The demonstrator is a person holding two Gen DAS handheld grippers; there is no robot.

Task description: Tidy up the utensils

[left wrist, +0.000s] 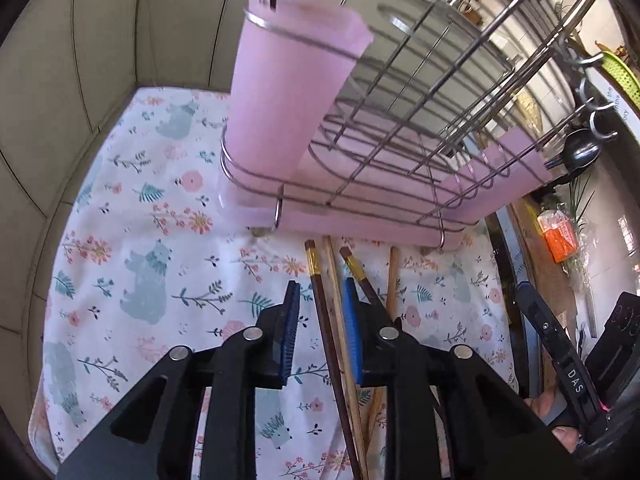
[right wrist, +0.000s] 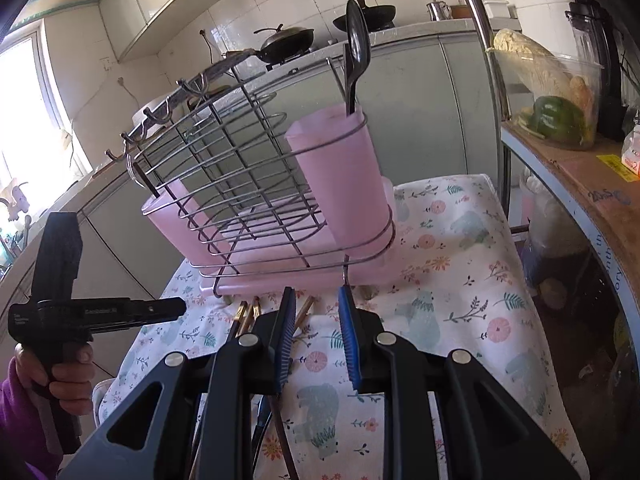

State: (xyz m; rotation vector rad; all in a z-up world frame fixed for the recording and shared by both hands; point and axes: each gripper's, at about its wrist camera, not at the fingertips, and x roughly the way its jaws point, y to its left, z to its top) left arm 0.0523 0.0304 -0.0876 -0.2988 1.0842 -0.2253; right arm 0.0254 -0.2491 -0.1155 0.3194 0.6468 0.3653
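A wire dish rack (left wrist: 400,120) (right wrist: 240,184) with pink cups stands on the floral cloth. One pink utensil cup (left wrist: 288,92) (right wrist: 340,184) holds a black spoon (right wrist: 357,52). Several chopsticks (left wrist: 336,320) (right wrist: 248,316) lie on the cloth in front of the rack. My left gripper (left wrist: 322,300) is open just above them, its blue pads either side of two sticks. My right gripper (right wrist: 316,304) is open and empty, above the cloth to the right of the chopsticks.
The table is covered by a floral cloth (left wrist: 140,240) (right wrist: 460,280). A shelf unit (right wrist: 568,168) with vegetables and boxes stands at the right. Kitchen counters with pans (right wrist: 288,40) lie behind. The other gripper and hand (right wrist: 60,312) show at the left.
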